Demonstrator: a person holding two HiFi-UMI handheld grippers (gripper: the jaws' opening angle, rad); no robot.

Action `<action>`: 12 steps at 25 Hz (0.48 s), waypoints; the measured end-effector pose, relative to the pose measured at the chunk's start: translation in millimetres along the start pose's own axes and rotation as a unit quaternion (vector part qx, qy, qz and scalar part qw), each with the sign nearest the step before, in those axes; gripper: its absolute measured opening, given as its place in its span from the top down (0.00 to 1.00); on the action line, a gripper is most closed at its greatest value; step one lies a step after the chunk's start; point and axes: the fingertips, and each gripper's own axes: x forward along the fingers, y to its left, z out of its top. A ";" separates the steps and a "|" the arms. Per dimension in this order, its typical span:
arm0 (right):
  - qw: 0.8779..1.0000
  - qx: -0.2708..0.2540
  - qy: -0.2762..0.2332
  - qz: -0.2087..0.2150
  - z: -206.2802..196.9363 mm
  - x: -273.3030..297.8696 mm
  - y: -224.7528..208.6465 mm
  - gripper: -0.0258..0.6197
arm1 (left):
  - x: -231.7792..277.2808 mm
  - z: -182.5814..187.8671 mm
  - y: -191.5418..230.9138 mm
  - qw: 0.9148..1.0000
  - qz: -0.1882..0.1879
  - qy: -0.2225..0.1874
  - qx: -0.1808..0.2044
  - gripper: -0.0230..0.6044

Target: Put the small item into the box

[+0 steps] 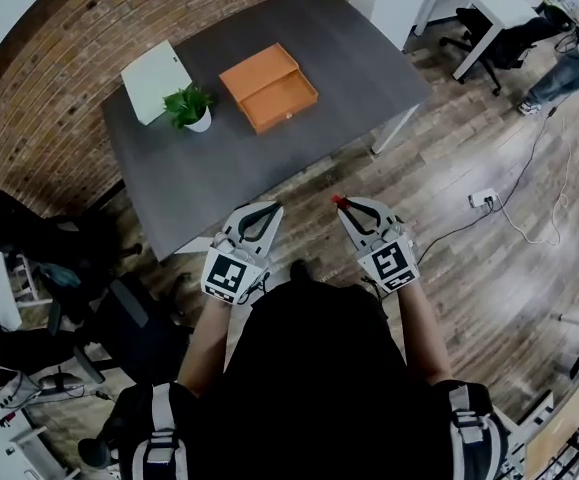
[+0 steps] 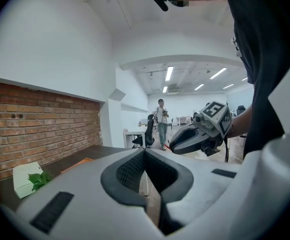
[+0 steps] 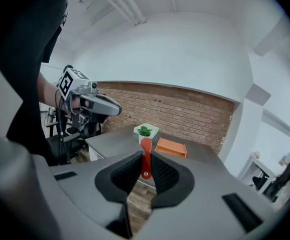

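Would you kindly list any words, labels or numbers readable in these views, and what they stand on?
None can be read.
Left gripper marker cube and right gripper marker cube: square black-and-white patterns only, no letters.
Orange box, white box, small red item: no print visible.

On the table (image 1: 269, 168), a potted plant (image 1: 191, 106) stands between a carton (image 1: 155, 80), left, and the box (image 1: 269, 88), right.

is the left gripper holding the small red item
No, the left gripper has its jaws closed on nothing, while the red item is clamped in the right gripper.
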 end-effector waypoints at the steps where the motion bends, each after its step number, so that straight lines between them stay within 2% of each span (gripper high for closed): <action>1: 1.000 0.002 0.001 -0.004 -0.1 2.0 -1.2 0.86 | 0.7 -0.5 2.6 1.000 -0.004 0.002 -0.001 0.93; 6: 1.000 0.010 0.007 -0.014 -2.4 8.5 -2.6 0.86 | 6.5 -1.2 10.3 1.000 -0.016 -0.007 -0.003 0.93; 12: 1.000 0.017 0.010 -0.006 -4.3 15.3 -8.4 0.86 | 12.2 -5.4 14.2 1.000 -0.014 0.008 -0.010 0.93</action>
